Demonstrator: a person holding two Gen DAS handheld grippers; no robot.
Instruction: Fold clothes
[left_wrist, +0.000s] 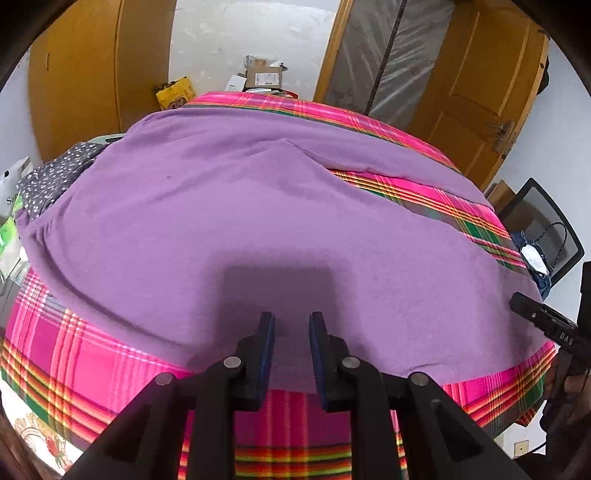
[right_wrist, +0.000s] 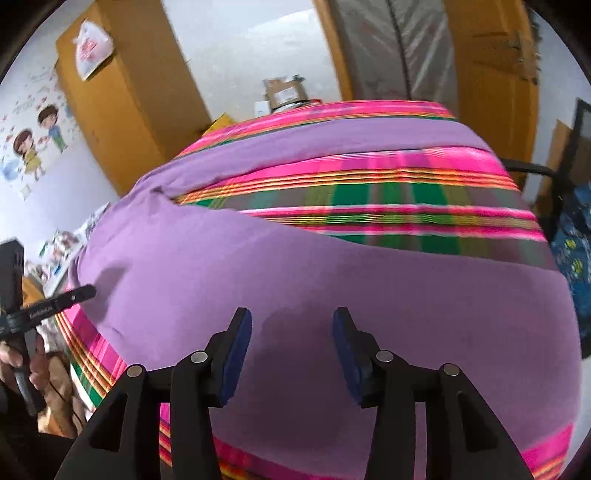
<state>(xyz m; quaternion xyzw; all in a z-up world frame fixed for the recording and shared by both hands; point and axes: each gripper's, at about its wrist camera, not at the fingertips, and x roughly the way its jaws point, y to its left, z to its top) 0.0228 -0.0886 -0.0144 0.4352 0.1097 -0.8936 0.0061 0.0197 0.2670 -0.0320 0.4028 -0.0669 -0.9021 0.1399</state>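
A purple garment (left_wrist: 221, 221) lies spread flat over a pink, green and orange plaid bedspread (left_wrist: 55, 350), one sleeve reaching toward the far right. My left gripper (left_wrist: 291, 319) hovers over the garment's near hem, its blue pads (left_wrist: 271, 332) apart with only the flat cloth beneath them. In the right wrist view the same purple garment (right_wrist: 332, 288) fills the foreground on the plaid bedspread (right_wrist: 369, 192). My right gripper (right_wrist: 291, 315) stands wide open above it with nothing held. Each gripper shows at the edge of the other's view: right gripper (left_wrist: 517, 299), left gripper (right_wrist: 85, 291).
A grey dotted cloth (left_wrist: 51, 177) lies at the bed's left edge. A black mesh chair (left_wrist: 546, 229) with a blue patterned cloth (right_wrist: 576, 251) stands to the right. Cardboard boxes (left_wrist: 262, 75) and wooden doors are behind the bed. A person's hand (right_wrist: 22, 362) holds the left gripper.
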